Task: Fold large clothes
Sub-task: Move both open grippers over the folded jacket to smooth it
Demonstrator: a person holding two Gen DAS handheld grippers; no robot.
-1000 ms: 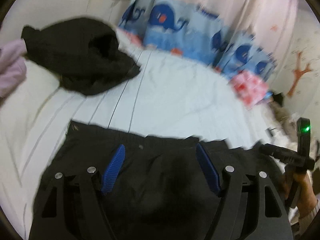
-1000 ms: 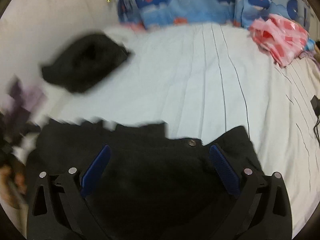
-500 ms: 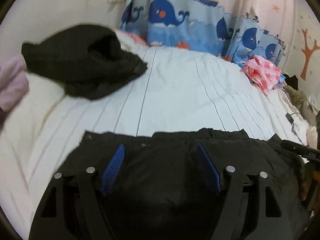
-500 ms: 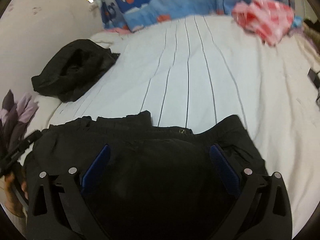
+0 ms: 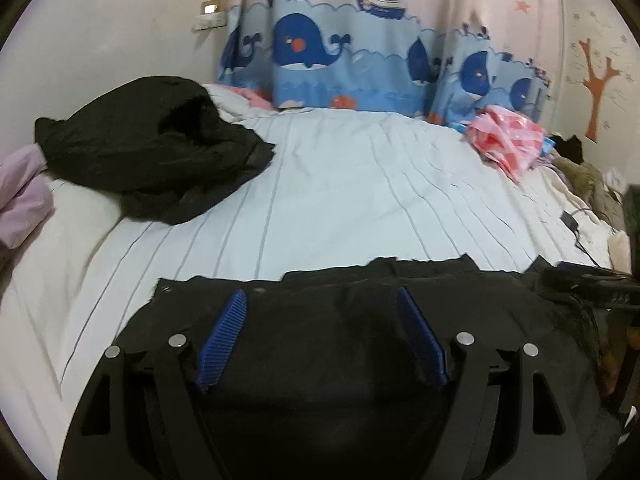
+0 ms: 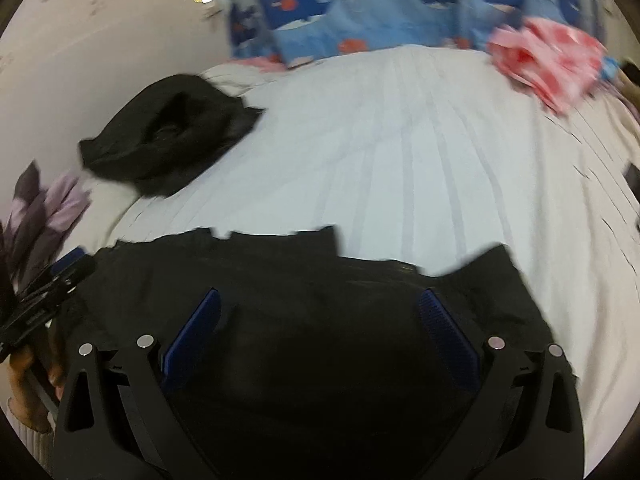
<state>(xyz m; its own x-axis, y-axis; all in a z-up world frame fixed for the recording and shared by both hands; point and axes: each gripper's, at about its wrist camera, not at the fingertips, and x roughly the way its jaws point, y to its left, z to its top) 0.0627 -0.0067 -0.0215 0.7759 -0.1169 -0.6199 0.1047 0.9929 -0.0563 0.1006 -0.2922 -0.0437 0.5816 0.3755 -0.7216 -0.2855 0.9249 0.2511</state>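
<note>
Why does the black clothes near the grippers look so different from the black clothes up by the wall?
The near black garment lies spread flat on the striped bed sheet, its edge nearly straight. The far black garment is crumpled into a raised heap. The near one looks wider and sits under both grippers; the far one lies alone beside a purple cloth. Both are black and unfolded.

Striped white bed (image 5: 340,184): black trousers (image 5: 340,360) spread at near edge, crumpled black garment (image 5: 152,152) far left, pink cloth (image 5: 508,140) far right.

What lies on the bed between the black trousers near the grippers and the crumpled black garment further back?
Only bare striped sheet separates the black trousers from the crumpled black garment; both wrist views show it.
</note>
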